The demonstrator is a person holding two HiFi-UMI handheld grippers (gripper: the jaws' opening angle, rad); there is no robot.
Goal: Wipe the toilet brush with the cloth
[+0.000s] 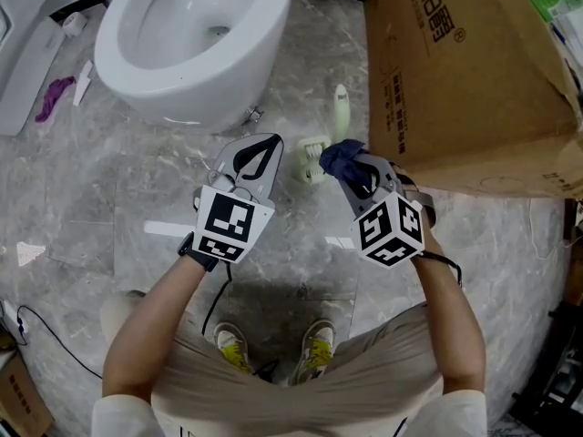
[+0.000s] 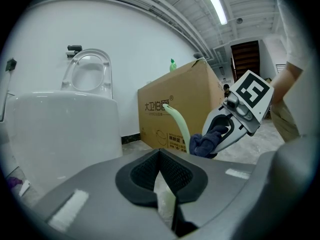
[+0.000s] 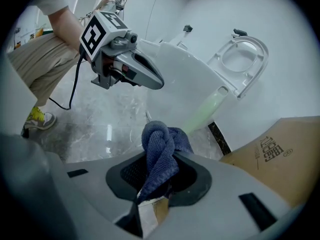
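Toilet brush upright, handle uppermost

Grey marble-tiled floor, white toilet, big cardboard box, white wall.

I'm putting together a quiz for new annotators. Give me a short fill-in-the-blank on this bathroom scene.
1. The gripper pinching the dark blue terry cloth in its fingers is the person's ___ one.
2. The curved plastic toilet brush is pale ___.
3. The big brown box is made of ___.
4. The white ceramic toilet has its seat flipped ___.

Missing words: right; green; cardboard; up.
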